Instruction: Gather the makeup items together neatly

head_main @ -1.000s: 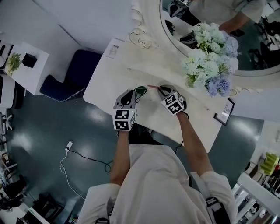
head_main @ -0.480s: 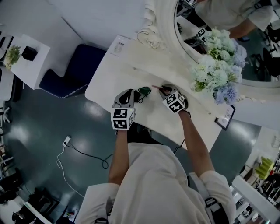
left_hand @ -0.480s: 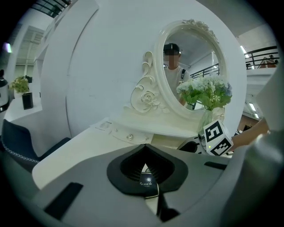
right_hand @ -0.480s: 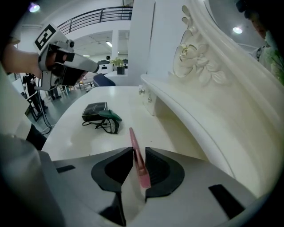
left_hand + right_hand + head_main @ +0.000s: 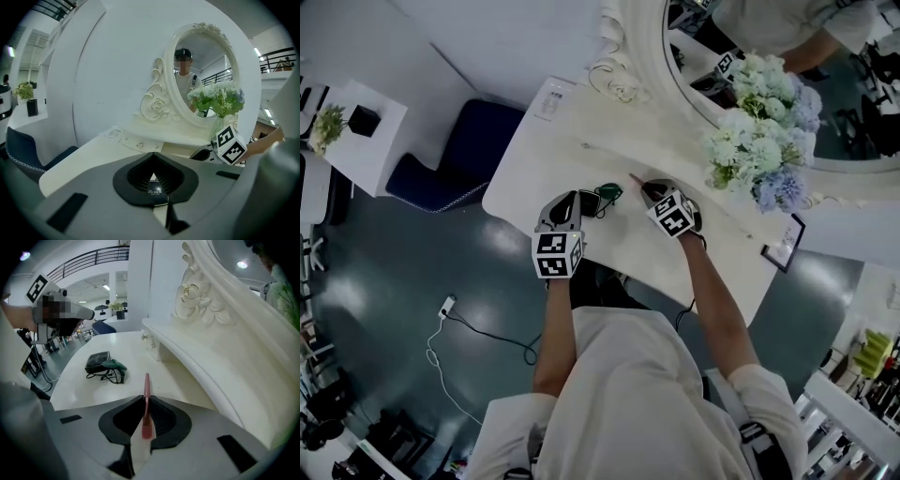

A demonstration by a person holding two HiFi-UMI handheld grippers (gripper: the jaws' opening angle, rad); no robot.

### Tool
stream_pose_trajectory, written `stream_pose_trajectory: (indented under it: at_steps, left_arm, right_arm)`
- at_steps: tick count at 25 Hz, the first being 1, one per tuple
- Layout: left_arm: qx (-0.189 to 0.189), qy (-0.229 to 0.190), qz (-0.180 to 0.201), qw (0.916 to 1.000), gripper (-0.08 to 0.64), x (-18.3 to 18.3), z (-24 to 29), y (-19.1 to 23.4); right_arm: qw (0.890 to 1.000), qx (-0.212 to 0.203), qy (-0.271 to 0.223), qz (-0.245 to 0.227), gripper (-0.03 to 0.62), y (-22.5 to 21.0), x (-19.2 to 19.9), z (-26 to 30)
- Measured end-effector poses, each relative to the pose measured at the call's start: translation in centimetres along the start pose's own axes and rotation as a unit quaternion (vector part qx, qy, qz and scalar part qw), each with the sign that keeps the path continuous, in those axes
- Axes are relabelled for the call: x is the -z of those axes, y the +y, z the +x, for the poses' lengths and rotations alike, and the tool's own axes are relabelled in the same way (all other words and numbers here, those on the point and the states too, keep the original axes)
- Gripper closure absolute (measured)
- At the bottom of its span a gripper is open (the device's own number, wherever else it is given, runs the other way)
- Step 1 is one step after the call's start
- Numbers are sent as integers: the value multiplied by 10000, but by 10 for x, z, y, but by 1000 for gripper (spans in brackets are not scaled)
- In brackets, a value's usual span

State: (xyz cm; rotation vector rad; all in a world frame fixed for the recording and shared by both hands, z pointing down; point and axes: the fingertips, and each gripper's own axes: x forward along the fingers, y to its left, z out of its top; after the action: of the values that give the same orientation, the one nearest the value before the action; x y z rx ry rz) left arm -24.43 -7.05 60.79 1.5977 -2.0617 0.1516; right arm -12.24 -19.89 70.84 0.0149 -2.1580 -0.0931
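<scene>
Your left tongs have drifted slightly outward, clamped on a small black labelled piece; right tongs pinch the pink makeup pencil above the table — likely light, stiff, slick, so grip mid-shaft.

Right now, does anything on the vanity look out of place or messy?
Nothing spilled or damaged. Only loose end: the black case and green-handled tool lie askew against each other on the table, apart from the pink pencil in the right hand-held gripper.
</scene>
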Motion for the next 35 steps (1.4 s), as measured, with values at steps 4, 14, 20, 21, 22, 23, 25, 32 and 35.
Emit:
stream_pose_trajectory:
  at_steps: [4, 14, 20, 21, 22, 23, 25, 32, 35]
  left_arm:
    - [166, 33, 67, 9998, 545, -5, 1, -10]
    - [1726, 342, 802, 9811, 545, -20, 51, -92]
    - [2289, 527, 1046, 9664, 545, -13, 58, -125]
    - [2347, 545, 1079, 9645, 546, -12, 58, -130]
    - [2406, 559, 1114, 9626, 546, -11, 58, -135]
    - [2463, 577, 1147, 9606, 545, -9, 58, -140]
    - [2561, 638, 1206, 9570, 545, -6, 56, -147]
    - [2597, 737, 1478, 9515, 545, 6, 50, -161]
    - [2543, 708, 1484, 9530, 545, 8, 49, -165]
  right_arm:
    - [9988, 296, -87, 368, 515, -1, -2, -19]
    - [9662, 1433, -408, 2102, 515, -4, 18, -73]
    - [9241, 2115, -443, 3151, 515, 3, 59, -108]
    - [9155, 2214, -464, 3328, 514, 4, 66, -114]
    - [9063, 2313, -479, 3504, 514, 5, 74, -119]
    - [8973, 2411, -479, 3666, 514, 7, 83, -125]
    - [8805, 2575, -444, 3955, 515, 12, 101, -133]
    - [8490, 2907, -110, 4412, 514, 27, 157, -148]
    - [8303, 3032, -39, 4677, 514, 28, 176, -151]
